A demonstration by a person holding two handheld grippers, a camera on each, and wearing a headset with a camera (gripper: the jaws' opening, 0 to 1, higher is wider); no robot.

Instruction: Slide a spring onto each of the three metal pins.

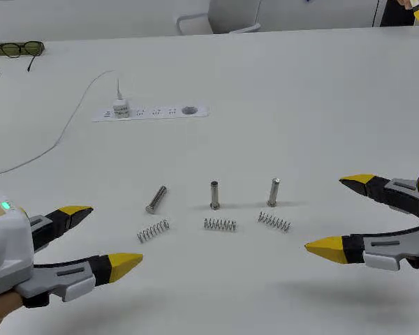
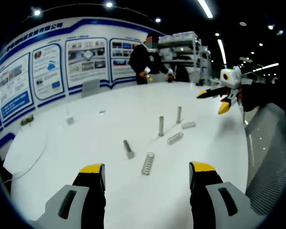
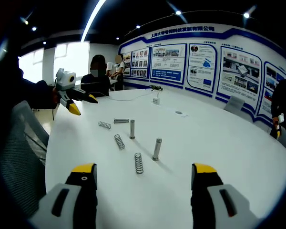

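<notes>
1. Head view: left gripper (image 1: 116, 234) and right gripper (image 1: 324, 213) are hovering wide open, gripping nothing. Left pin (image 1: 156, 199) is lying flat; middle pin (image 1: 214, 195) and right pin (image 1: 273, 192) are standing. Springs (image 1: 219, 225) are lying in a row just in front, on the table (image 1: 300, 105).
2. Left gripper view: jaws are gaping, empty, pointing at the springs.
3. Right gripper view: jaws are spreading wide, empty, facing the springs.

Right gripper (image 1: 325, 213) cut off rightward
</notes>
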